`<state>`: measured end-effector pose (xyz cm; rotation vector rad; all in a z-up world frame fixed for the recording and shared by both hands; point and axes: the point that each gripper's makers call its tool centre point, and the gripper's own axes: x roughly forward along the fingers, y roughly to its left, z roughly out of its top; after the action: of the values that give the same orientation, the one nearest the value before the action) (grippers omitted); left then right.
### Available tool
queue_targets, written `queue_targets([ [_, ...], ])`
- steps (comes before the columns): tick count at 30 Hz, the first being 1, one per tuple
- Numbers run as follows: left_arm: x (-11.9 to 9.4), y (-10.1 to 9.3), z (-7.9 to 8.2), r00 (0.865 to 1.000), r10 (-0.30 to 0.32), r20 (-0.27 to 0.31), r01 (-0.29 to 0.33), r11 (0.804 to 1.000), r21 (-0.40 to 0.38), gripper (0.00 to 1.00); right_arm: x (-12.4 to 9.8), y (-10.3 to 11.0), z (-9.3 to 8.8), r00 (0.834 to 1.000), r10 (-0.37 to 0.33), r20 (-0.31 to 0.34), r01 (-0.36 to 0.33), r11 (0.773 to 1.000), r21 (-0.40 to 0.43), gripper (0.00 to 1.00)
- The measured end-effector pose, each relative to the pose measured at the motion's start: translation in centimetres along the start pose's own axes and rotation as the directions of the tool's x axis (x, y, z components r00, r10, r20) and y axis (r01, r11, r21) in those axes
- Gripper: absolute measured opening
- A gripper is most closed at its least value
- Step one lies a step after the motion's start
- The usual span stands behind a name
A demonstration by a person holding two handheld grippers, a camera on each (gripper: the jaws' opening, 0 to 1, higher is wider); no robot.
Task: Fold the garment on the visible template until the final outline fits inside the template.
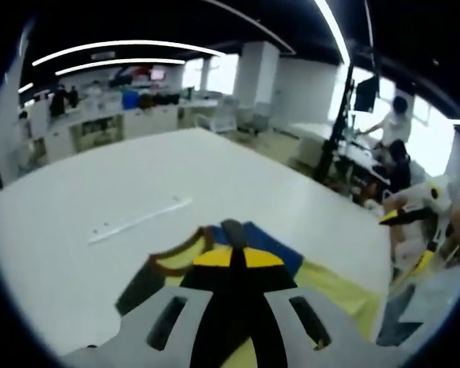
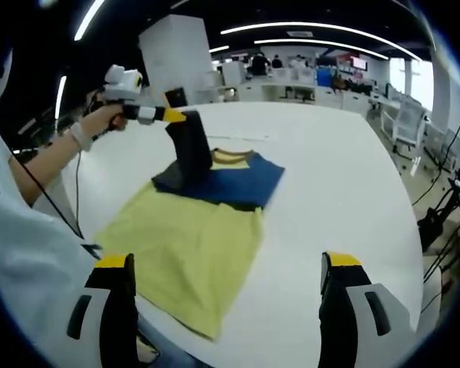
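Note:
A yellow and blue garment (image 2: pixel 192 238) lies spread on the white table (image 2: pixel 337 192); its blue upper part (image 2: pixel 238 184) has a brown-trimmed collar (image 2: pixel 231 157). My left gripper (image 2: pixel 175 115), held by a hand, is shut on a dark sleeve (image 2: pixel 190 149) and lifts it upright above the blue part. In the left gripper view the shut jaws (image 1: pixel 231 228) sit over the collar (image 1: pixel 176 259) and the blue cloth (image 1: pixel 274 244). My right gripper (image 2: pixel 226 261) stands open at the yellow hem, jaws wide apart, gripping nothing. It also appears at the right (image 1: pixel 414 213).
A thin white strip (image 1: pixel 138 221) lies on the table beyond the garment. The person's white sleeve (image 2: pixel 23 253) fills the left side. Desks, chairs and seated people (image 1: pixel 395 149) stand past the table's far edge. Bare tabletop extends right of the garment.

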<state>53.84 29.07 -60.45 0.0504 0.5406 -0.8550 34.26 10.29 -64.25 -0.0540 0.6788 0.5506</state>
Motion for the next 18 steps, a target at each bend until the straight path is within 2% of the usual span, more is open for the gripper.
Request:
queue_targets([
  [14,1.5,-0.5,-1.8,0.999,-0.028,-0.038,0.026,0.999,-0.046,0.00,0.1,0.1,-0.2,1.000,0.002,-0.007,-0.002,1.000,0.005,1.00],
  [18,2.1,-1.0,-2.2,0.997,-0.053,-0.048,0.050,0.997,-0.053,0.00,0.1,0.0,-0.2,1.000,0.001,-0.004,-0.001,1.000,0.006,1.00],
])
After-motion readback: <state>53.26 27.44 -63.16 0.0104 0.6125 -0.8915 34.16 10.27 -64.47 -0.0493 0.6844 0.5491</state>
